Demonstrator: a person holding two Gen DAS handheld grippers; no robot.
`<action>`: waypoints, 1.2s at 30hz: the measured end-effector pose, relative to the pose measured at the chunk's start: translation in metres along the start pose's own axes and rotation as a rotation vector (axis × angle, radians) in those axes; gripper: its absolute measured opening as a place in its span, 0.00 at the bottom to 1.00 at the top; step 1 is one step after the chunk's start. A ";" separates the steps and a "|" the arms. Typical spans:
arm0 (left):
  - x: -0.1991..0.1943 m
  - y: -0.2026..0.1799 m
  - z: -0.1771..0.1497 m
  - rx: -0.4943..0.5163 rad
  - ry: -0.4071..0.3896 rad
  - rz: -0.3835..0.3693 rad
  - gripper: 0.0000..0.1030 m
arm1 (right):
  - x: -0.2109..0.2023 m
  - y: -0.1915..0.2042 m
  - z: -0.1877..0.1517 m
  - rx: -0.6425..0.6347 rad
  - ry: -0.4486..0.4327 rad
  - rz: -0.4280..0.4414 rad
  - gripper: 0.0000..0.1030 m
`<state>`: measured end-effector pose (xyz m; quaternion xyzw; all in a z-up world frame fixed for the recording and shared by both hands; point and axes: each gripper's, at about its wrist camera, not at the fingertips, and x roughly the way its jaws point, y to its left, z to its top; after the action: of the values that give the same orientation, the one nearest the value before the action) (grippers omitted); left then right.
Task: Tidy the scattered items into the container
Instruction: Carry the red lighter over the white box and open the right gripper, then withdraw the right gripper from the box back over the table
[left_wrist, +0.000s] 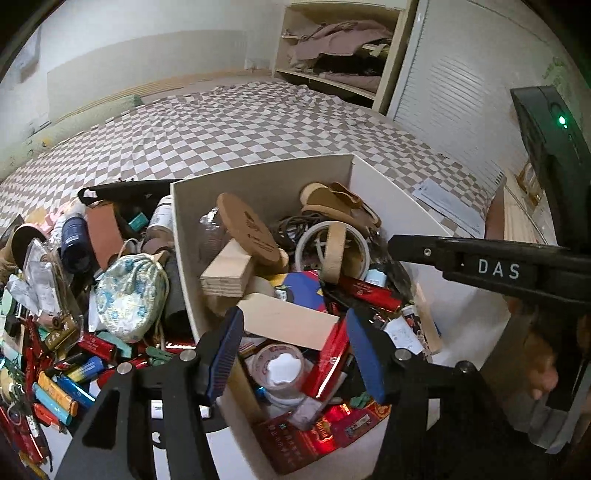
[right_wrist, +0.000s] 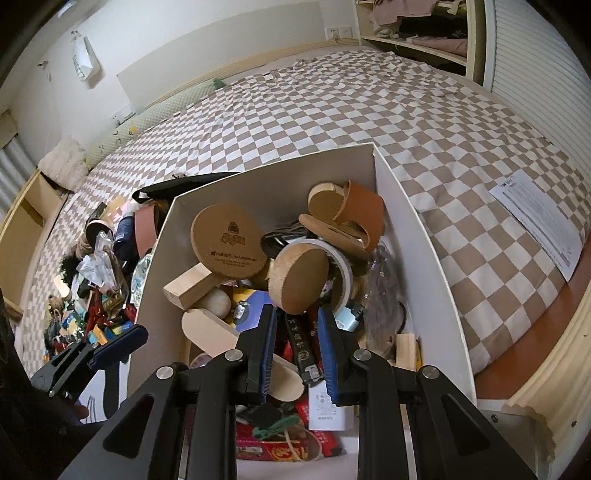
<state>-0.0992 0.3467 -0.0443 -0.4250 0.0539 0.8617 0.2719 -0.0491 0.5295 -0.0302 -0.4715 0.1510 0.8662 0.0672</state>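
the white cardboard box (right_wrist: 413, 236) sits on the checkered bed, crammed with cork discs, wood blocks and tape. my right tool (right_wrist: 297, 354) hangs over it, jaws apart around a black strip; i'd judge a drop. left tool (left_wrist: 291, 354) gapes empty; scattered lighters (left_wrist: 55, 395) remain at 9 o'clock.
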 end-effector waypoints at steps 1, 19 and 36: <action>-0.001 0.002 0.000 -0.004 -0.002 0.002 0.56 | 0.000 0.002 0.000 -0.003 -0.001 0.000 0.23; -0.048 0.056 -0.007 -0.050 -0.086 0.147 0.93 | -0.003 0.046 0.008 -0.052 -0.032 -0.002 0.23; -0.111 0.129 -0.028 -0.089 -0.162 0.194 0.98 | -0.024 0.120 0.006 -0.182 -0.197 -0.006 0.85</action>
<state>-0.0912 0.1810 0.0048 -0.3585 0.0345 0.9170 0.1716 -0.0724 0.4185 0.0166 -0.3887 0.0631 0.9183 0.0410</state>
